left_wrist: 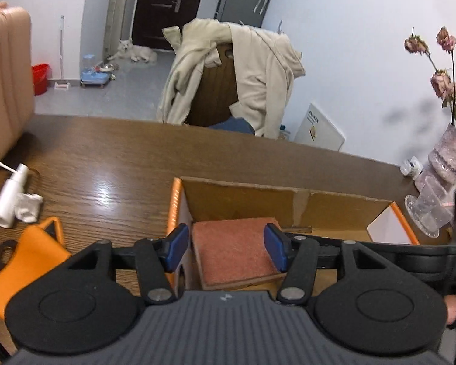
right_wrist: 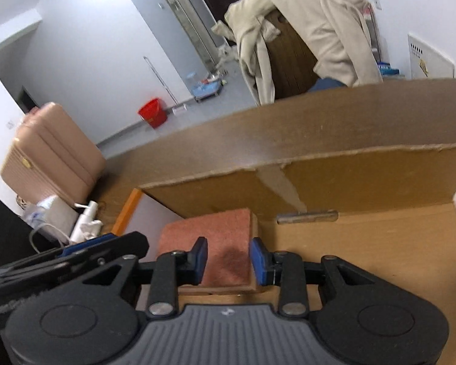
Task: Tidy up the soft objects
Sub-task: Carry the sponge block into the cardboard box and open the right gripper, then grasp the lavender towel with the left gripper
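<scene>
A reddish-brown scouring sponge lies flat in the near left corner of an open cardboard box with orange edges, on a wooden table. My left gripper hovers over the sponge, open, its blue pads standing wider than the part of the sponge between them and not pressing it. My right gripper is also above the sponge, open with a narrower gap and nothing pinched. The left gripper shows at the left edge of the right wrist view.
On the table left of the box lie a white spray bottle, a crumpled tissue and an orange plastic piece. A vase of dried roses and a glass dish stand at right. Beyond are a pink suitcase and a jacket-draped chair.
</scene>
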